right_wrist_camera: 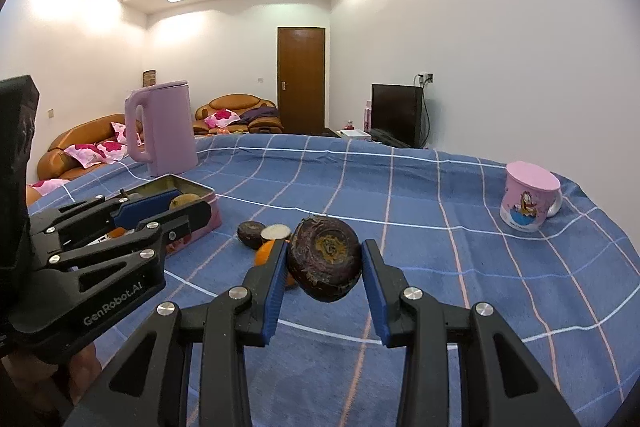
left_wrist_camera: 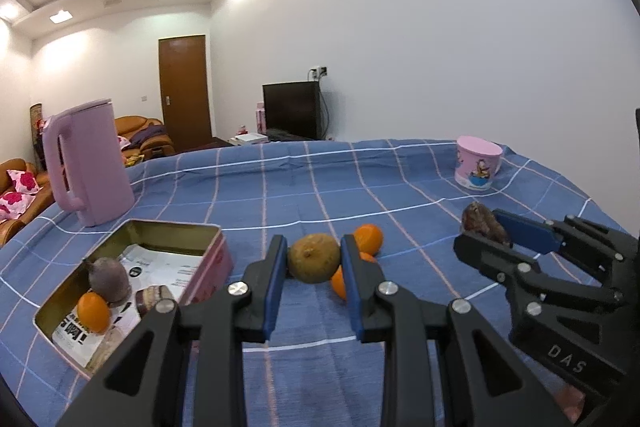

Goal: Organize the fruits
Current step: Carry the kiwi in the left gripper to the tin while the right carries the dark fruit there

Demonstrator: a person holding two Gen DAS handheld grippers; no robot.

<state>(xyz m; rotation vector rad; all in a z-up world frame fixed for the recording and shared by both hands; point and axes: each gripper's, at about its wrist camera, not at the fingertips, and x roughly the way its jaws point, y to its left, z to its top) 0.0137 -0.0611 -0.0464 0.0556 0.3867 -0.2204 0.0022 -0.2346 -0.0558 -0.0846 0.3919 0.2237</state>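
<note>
Two grippers each pinch a fruit above the blue checked tablecloth [left_wrist_camera: 400, 187]: left gripper [left_wrist_camera: 314, 259] a brownish-green fruit [left_wrist_camera: 314, 258], right gripper [right_wrist_camera: 325, 259] a dark purple fruit [right_wrist_camera: 325, 259], apparently bound for the open tin [left_wrist_camera: 176, 227] near the left edge.

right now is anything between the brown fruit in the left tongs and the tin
Nothing visible. The left tongs hold the brown fruit just right of the tin, and only bare cloth lies between. The tin's near wall faces it, so the fruit must clear that rim.
</note>
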